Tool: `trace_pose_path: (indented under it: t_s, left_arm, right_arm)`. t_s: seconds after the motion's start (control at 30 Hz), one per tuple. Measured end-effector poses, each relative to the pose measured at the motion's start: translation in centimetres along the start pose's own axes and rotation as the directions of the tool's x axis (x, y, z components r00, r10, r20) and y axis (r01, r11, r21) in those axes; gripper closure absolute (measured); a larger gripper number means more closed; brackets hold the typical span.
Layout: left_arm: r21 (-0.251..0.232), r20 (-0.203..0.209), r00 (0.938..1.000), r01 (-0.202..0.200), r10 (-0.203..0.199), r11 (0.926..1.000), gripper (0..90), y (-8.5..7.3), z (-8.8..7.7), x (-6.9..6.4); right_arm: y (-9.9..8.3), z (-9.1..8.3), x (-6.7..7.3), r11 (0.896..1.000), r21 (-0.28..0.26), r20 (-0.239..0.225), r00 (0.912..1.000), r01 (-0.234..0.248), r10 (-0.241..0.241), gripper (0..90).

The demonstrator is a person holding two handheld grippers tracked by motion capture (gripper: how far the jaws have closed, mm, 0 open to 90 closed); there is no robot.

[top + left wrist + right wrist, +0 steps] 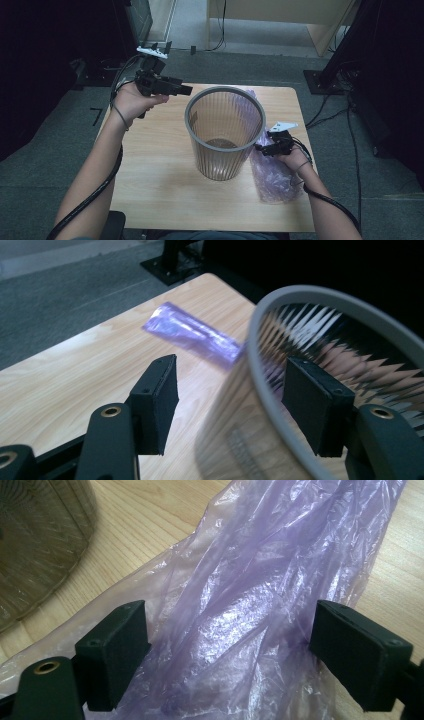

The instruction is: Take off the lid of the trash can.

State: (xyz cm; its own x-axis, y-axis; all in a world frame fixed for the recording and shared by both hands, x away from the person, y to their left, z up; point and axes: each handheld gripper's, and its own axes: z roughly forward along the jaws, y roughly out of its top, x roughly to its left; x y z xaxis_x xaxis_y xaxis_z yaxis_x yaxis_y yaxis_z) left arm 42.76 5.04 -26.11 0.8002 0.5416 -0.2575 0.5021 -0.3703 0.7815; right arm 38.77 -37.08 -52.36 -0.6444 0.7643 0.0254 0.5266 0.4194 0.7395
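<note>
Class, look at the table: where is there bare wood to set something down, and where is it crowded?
Bare: the table left of the bin, out to its left and near edges. Crowded: right of the bin, where the purple bag lies under the open right gripper.

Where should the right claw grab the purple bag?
Probably on the raised crumpled ridge of the bag, straight down from above. The bag lies flat on the table beside the bin, so only the bunched folds give the pads something to pinch. The right claw is open over them.
</note>
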Motion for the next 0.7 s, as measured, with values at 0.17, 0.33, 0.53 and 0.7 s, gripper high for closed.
trace_pose_path:
  t_s: [0.17, 0.33, 0.53, 0.7]
  left_arm:
    - [0.037, 0.01, 0.9999, -0.008, 0.007, 0.9993, 37.6, 0.3, 1.1, -0.7]
    - [0.055, 0.01, 0.9998, -0.018, 0.017, 0.9983, 39.5, 0.3, 1.9, -0.9]
    - [0.019, -0.024, 0.9986, -0.047, 0.047, 0.9987, 41.7, 0.0, 2.8, -1.1]
    - [0.007, -0.026, 0.9977, -0.063, 0.063, 0.998, 43.0, -0.5, 3.4, -1.2]
  right_arm:
    - [0.0, 0.0, 0.0, 1.0, 0.001, 0.001, 1.0, 0.0, 0.0, 14.8]
    - [0.0, 0.0, 0.0, 1.0, 0.002, 0.002, 1.0, 0.0, 0.0, 14.2]
    - [0.0, 0.1, 0.1, 1.0, 0.002, 0.003, 1.0, 0.002, -0.002, 13.7]
    - [0.1, 0.1, 0.1, 1.0, 0.003, 0.009, 1.0, -0.002, 0.001, 13.4]
